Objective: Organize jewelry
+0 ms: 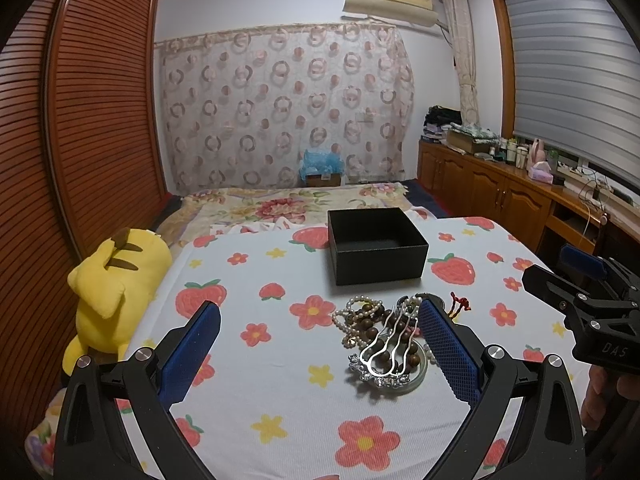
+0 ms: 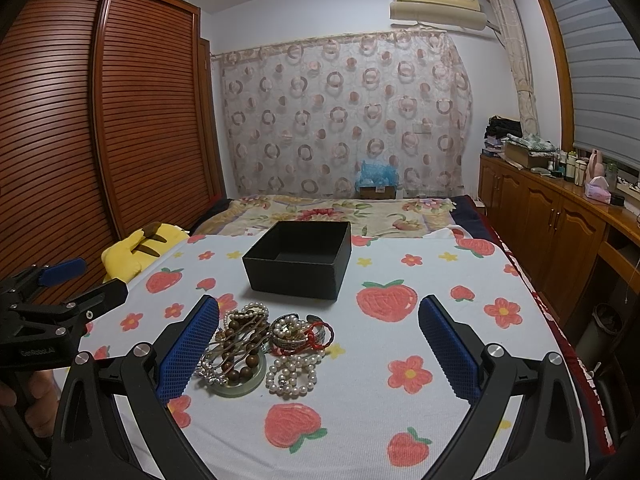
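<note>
Both grippers hover low over the bedspread, a white cloth printed with strawberries and flowers, and both point toward the black box, an open-topped box with nothing visible inside. The left gripper has its blue-padded jaws spread wide and holds nothing; its right pad sits just beside the jewelry pile, which lies on the near side of the box. The right gripper is likewise wide open and empty, its left pad close against the pile's edge. In the pile, a string of white pearls, brown wooden beads, a pale green bangle, a silver wavy hairpin and a red cord bracelet lie tangled together, touching one another. A hand grips each tool's handle from below: the person's right hand shows in the left wrist view, the left hand in the right wrist view. The right tool's body reads "DAS" in the left wrist view; the left tool's body reads what looks like "GenRobot.AI". A yellow plush toy lies left of the box at the bedspread's edge, and wooden cabinets stand to the box's right.
</note>
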Motion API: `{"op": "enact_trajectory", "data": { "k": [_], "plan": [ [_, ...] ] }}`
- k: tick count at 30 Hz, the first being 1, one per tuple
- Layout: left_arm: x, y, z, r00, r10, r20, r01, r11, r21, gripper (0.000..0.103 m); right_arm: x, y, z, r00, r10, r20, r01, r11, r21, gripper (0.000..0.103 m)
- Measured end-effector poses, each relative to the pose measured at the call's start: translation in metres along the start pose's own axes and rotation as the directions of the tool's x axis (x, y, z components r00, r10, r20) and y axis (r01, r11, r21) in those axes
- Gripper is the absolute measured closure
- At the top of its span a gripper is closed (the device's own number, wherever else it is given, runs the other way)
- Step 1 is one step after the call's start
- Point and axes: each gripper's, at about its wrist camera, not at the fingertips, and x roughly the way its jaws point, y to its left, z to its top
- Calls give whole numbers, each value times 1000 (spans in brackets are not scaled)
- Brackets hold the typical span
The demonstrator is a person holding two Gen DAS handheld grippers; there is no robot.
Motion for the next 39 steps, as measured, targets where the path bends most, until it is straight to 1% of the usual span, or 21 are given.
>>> {"op": "enact_trajectory", "data": {
  "k": [7,9,15,16,24,30,34,39],
  "plan": [
    [0,0,-1,1000,0,0,0,1000,0,7,0,0,0,1000,1,0,-1,1000,0,2],
    [-7,-4,3,1000,-1,-2,1,1000,0,7,0,0,0,1000,1,-1,-1,1000,1,2],
    [-4,-13,7,1000,-2,-21,2,1000,1,7,4,2,-3,1000,10,-12,-10,1000,-3,2],
    [1,-14,-1,1000,-6,-24,6,1000,3,7,3,2,0,1000,14,-16,-14,1000,-1,2],
    [17,-9,-8,998,-23,-65,23,1000,-1,7,8,-3,-10,999,22,-34,-22,1000,-10,2],
    [32,-6,-15,993,-42,-107,43,999,4,7,16,-9,-22,997,40,-73,-41,999,-15,2],
    [41,-8,-21,990,-50,-134,53,999,14,7,21,-12,-31,994,45,-97,-47,999,-14,5],
    [54,-11,-28,980,-99,-174,105,994,24,7,30,-14,-39,990,47,-133,-51,998,-24,8]
  ]
}}
